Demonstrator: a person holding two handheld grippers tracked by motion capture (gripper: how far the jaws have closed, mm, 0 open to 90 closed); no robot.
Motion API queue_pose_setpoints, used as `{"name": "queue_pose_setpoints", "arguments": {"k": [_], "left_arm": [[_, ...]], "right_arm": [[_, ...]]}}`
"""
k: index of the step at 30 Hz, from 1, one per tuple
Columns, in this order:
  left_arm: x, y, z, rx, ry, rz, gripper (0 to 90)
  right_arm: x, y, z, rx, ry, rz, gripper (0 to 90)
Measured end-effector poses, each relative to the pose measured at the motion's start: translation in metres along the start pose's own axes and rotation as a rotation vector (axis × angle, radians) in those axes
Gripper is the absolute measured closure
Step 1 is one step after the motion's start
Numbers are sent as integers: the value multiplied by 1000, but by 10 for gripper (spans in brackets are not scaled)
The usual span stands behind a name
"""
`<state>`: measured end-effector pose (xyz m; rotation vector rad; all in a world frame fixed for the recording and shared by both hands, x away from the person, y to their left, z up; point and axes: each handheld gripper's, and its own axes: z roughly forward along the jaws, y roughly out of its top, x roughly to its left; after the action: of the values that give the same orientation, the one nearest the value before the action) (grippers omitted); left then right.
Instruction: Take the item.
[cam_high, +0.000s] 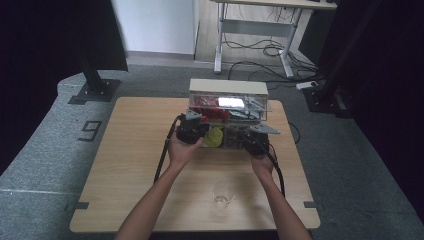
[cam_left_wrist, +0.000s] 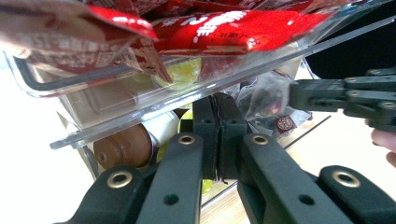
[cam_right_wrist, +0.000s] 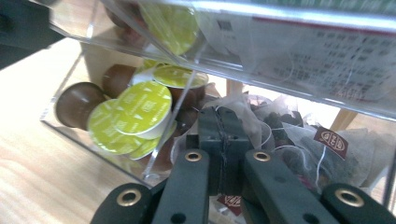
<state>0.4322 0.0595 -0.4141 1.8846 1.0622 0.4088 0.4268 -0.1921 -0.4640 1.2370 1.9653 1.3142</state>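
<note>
left gripper (cam_left_wrist: 217, 135): jaws closed, empty | right gripper (cam_right_wrist: 223, 144): jaws closed on thin tea-bag string (cam_right_wrist: 267, 135) | clear acrylic organizer (cam_high: 260, 102)

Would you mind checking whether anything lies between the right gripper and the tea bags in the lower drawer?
Nothing visible does. The right gripper stands shut at the tea bags in the clear organizer's lower drawer, with no wall in front of them; whether it pinches a bag is unclear.
</note>
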Motion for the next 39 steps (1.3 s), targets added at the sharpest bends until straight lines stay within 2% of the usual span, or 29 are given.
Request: {"name": "queue_pose_setpoints", "arguments": {"k": [6, 20, 39], "left_arm": [[-1, 0, -1, -1, 0, 1, 885], [-1, -1, -1, -2, 4, 1, 884], [-2, 0, 0, 0, 2, -2, 884]], "right_arm": [[1, -1, -13, -20, 27, -7, 887], [3, -5, -37, -58, 74, 17, 887], [8, -14, -64, -90, 129, 15, 887]]}}
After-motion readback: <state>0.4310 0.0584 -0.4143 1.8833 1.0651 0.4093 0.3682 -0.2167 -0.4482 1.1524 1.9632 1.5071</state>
